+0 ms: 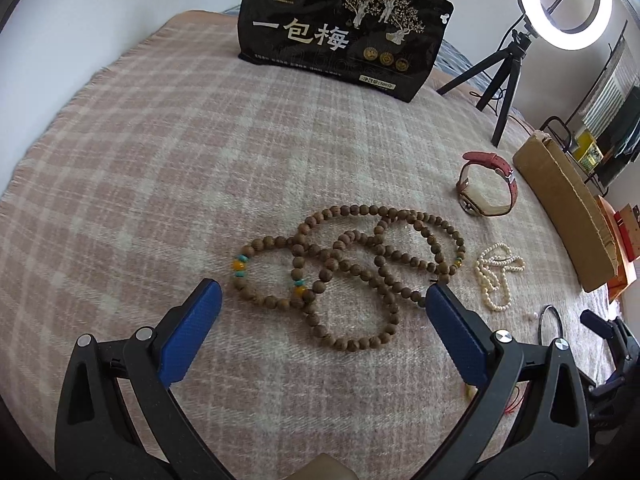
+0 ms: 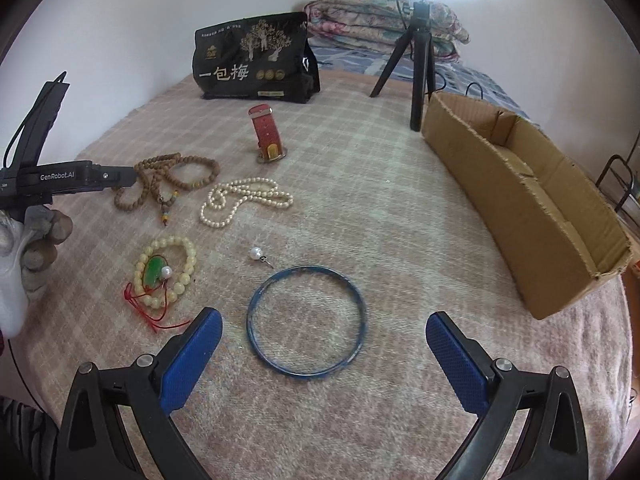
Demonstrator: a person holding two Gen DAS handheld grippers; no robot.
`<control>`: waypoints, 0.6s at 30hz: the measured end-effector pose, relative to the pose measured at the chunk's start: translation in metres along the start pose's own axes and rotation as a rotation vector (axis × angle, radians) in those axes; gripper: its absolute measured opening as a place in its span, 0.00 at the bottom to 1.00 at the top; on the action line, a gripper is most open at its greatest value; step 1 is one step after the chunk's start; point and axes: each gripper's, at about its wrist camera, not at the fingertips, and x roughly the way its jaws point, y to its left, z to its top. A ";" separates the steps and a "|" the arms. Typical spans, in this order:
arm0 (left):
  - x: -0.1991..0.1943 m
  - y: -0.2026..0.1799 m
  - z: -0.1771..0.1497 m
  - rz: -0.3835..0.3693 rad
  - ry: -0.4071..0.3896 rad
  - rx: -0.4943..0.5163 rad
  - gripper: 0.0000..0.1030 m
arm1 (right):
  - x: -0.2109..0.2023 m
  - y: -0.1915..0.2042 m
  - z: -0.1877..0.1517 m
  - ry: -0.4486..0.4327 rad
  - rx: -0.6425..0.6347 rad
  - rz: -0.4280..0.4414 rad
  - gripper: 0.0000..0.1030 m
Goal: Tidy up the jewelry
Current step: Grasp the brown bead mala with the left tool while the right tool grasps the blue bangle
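Observation:
My left gripper (image 1: 322,296) is open and empty, just above a long string of brown wooden beads (image 1: 348,264) on the plaid blanket; the beads also show in the right wrist view (image 2: 168,180). My right gripper (image 2: 324,326) is open and empty, its jaws either side of a blue bangle (image 2: 306,322). A pearl necklace (image 2: 244,200), a red-strap watch (image 2: 267,132), a cream bead bracelet with a green pendant (image 2: 166,272) and a loose pearl earring (image 2: 256,254) lie on the blanket. An open cardboard box (image 2: 520,196) lies at the right.
A black snack bag (image 2: 256,60) stands at the back. A ring light on a black tripod (image 2: 418,52) stands beside the box. Folded quilts (image 2: 380,20) lie behind. The left gripper's body and the gloved hand (image 2: 36,240) are at the left edge.

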 end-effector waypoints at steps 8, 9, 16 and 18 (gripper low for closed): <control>0.012 -0.011 0.006 0.054 -0.011 0.007 0.94 | 0.006 0.002 0.002 0.010 0.010 -0.016 1.00; 0.014 -0.015 0.007 0.068 -0.013 0.016 0.93 | 0.007 0.002 0.002 0.013 0.011 -0.016 1.00; 0.022 -0.028 0.006 0.150 -0.027 0.074 0.78 | 0.017 0.011 0.004 0.038 -0.018 -0.019 1.00; 0.023 -0.028 0.006 0.155 -0.031 0.079 0.75 | 0.021 0.011 0.004 0.053 -0.015 -0.021 1.00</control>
